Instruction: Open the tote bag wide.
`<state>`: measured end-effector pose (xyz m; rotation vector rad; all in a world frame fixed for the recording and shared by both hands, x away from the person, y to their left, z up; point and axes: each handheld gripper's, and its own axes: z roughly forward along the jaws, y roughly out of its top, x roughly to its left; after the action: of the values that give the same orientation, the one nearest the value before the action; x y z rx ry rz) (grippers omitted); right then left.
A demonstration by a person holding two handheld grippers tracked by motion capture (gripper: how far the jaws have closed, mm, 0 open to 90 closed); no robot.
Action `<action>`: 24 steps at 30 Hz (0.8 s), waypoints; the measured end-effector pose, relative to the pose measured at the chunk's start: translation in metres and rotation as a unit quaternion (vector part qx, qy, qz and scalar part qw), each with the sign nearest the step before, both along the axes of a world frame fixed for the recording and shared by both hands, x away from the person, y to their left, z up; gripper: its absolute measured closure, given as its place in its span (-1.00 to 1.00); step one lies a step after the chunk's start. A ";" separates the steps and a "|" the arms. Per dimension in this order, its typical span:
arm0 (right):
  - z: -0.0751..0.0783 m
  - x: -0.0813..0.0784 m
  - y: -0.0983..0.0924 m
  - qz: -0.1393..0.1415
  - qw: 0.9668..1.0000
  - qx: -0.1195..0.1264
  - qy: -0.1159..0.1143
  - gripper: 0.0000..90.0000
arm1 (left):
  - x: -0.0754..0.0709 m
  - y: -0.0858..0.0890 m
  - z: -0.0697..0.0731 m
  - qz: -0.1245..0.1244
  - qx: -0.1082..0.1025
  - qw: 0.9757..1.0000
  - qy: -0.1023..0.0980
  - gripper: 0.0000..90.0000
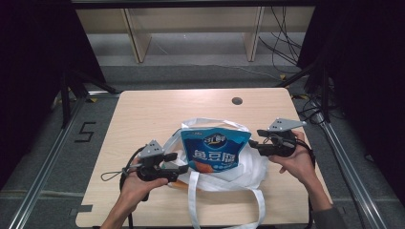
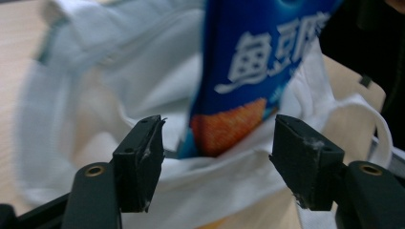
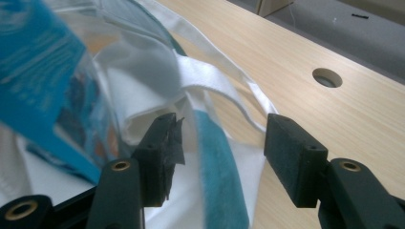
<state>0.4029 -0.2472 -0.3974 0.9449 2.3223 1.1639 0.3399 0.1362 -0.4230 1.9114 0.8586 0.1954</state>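
A blue snack pouch [image 1: 215,150] with white lettering stands tilted in the mouth of a white cloth tote bag [image 1: 248,169] lying on the wooden table [image 1: 143,114]. My left gripper [image 1: 179,162] sits at the bag's left side, open. In the left gripper view its jaws [image 2: 217,157] stand apart, with the bag's rim [image 2: 119,71] and the pouch's orange lower corner [image 2: 229,126] beyond them. My right gripper [image 1: 255,138] is at the bag's right side, open. In the right gripper view its jaws [image 3: 222,152] straddle loose bag cloth [image 3: 143,81] with a teal stripe; the pouch [image 3: 38,71] is at the left.
The bag's long white handle straps [image 1: 192,200] trail toward the table's near edge. A round hole [image 1: 237,100] lies in the tabletop behind the bag, and it appears in the right gripper view as the hole [image 3: 327,77]. Wooden shelving and cables stand beyond the table.
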 end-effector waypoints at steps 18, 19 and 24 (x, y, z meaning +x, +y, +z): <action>-0.020 0.048 0.018 0.006 0.999 -0.048 -0.001 0.90 | -0.008 -0.024 -0.051 -0.129 0.168 0.977 -0.026 0.71; -0.022 0.052 0.016 -0.012 0.999 -0.041 -0.001 0.90 | -0.010 -0.022 -0.056 -0.134 0.180 0.974 -0.023 0.75; -0.046 0.073 0.002 -0.053 0.996 -0.067 0.034 0.91 | -0.015 -0.012 -0.081 -0.136 0.167 0.977 0.008 0.80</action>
<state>0.4764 -0.2448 -0.4438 1.0595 2.3385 0.9341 0.3252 0.1245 -0.5037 2.3234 0.5910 0.1666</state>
